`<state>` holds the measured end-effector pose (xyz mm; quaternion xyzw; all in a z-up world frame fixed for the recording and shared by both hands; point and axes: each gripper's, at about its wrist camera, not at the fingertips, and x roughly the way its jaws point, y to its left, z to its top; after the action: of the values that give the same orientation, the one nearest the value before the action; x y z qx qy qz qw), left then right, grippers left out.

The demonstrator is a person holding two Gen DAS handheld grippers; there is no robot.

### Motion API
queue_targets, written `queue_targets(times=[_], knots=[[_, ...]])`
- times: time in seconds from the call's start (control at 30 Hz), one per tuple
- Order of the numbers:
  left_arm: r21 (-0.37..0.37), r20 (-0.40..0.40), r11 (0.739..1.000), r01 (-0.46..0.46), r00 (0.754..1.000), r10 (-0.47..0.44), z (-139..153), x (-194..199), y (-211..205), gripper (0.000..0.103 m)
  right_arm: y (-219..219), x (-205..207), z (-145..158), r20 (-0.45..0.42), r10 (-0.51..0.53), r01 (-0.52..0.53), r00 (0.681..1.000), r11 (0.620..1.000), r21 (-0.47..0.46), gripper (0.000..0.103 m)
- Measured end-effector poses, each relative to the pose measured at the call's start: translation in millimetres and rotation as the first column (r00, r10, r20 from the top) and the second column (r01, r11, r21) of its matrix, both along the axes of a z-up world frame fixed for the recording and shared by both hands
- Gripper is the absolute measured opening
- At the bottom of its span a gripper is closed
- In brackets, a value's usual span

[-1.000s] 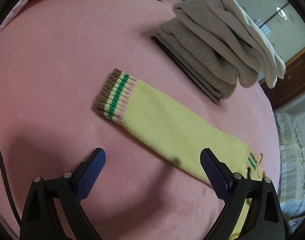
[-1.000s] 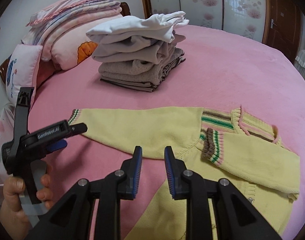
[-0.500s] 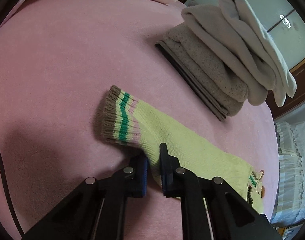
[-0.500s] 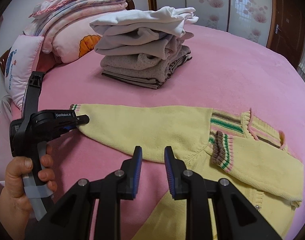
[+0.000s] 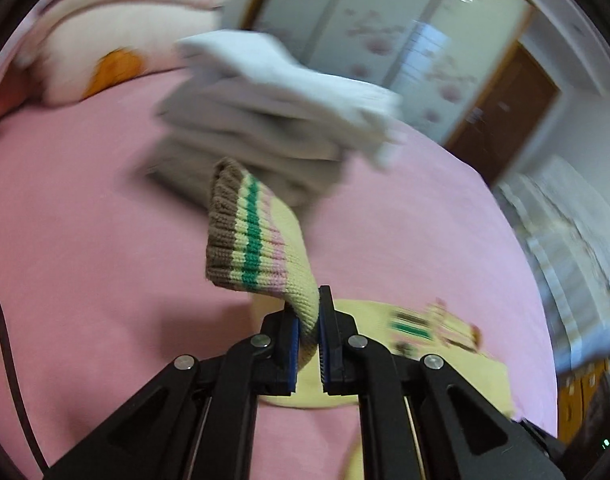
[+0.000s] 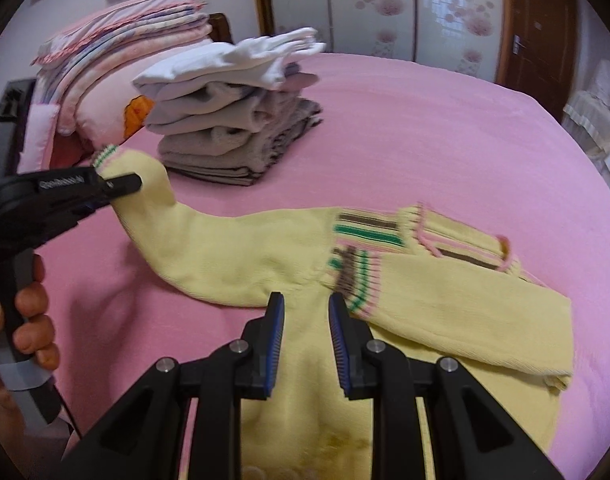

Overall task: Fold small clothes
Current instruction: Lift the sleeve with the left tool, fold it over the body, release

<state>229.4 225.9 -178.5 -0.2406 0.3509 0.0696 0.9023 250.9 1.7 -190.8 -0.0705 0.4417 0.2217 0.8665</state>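
A small yellow knit sweater (image 6: 289, 256) with brown, green and pink striped cuffs lies on the pink bed. My left gripper (image 5: 307, 320) is shut on the left sleeve just behind its striped cuff (image 5: 245, 236) and holds it up off the bed. In the right wrist view the left gripper (image 6: 117, 184) lifts that sleeve end at the far left. The other sleeve (image 6: 457, 312) lies folded across the body. My right gripper (image 6: 306, 312) hovers over the sweater's body, jaws slightly apart and holding nothing.
A stack of folded grey and white clothes (image 6: 229, 112) sits on the pink bedspread (image 6: 425, 140) behind the sweater. Pillows and folded blankets (image 6: 117, 56) lie at the back left. A wardrobe and brown door (image 6: 537, 20) stand beyond the bed.
My left gripper closed on the sleeve near the cuff and raised it off the bed, toward the sweater body. The right gripper stayed roughly in place, jaws a little wider.
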Motion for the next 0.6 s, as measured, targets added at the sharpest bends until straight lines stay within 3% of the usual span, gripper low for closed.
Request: queue_targets(times=[0.27, 0.5, 0.53, 0.6], knots=[[0.026, -0.026, 0.969, 0.245, 0.969, -0.244, 1.2, 35.3, -106.5, 0.006, -77.3, 6.6, -2.4, -0.025, -0.159, 0.159, 0.987, 0.987, 0.002, 0.023], [0.069, -0.195, 0.927, 0.369, 0.916, -0.351, -49.6, 54.0, -172.9, 0.006, -128.5, 5.9, -11.5, -0.06, -0.245, 0.246, 0.968, 0.969, 0.007, 0.023], [0.07, -0.221, 0.921, 0.384, 0.906, -0.361, -57.8, 53.6, -179.0, 0.009, -132.0, 6.6, -12.5, -0.064, -0.251, 0.252, 0.966, 0.968, 0.008, 0.023], [0.074, -0.251, 0.912, 0.405, 0.892, -0.376, -67.8, 51.1, -186.2, 0.024, -138.1, 7.4, -14.1, -0.069, -0.261, 0.263, 0.963, 0.965, 0.011, 0.023]])
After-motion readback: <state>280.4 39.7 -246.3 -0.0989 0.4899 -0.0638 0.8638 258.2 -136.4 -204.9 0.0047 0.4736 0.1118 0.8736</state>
